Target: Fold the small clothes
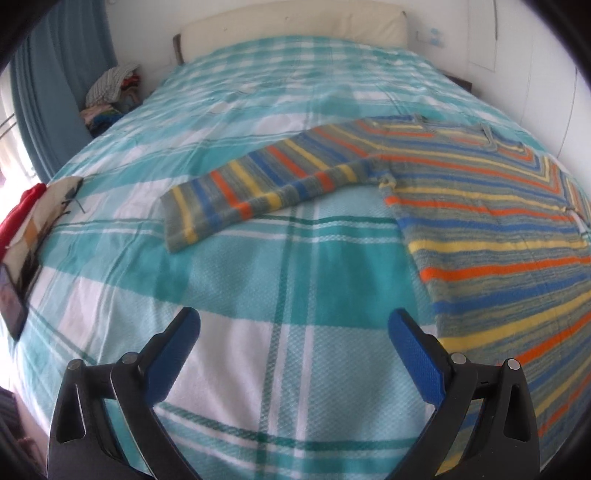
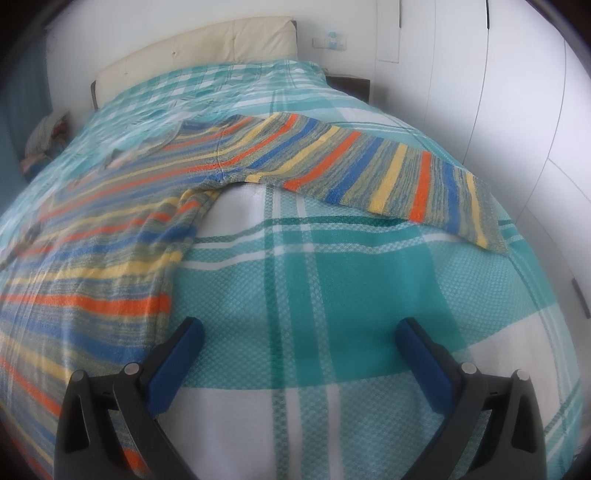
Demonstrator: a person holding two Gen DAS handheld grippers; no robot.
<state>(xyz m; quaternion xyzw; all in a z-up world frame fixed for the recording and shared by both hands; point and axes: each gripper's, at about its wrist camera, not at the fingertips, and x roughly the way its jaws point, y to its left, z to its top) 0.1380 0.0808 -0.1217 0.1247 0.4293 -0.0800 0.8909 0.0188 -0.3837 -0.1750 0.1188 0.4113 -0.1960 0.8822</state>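
Striped sweater is lying flat on the checked bedspread, sleeves outstretched, showing no readable writing. Left gripper and right gripper are hovering low, fingers spread wide, holding nothing.

A bed with teal plaid cover bears a spread-out striped sweater.

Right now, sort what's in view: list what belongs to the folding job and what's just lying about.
For the job:
striped sweater, spread flat
left gripper, open
right gripper, open

Lying about:
plaid bedspread under it
clothes pile beside the bed
red cloth at the bed's edge
headboard
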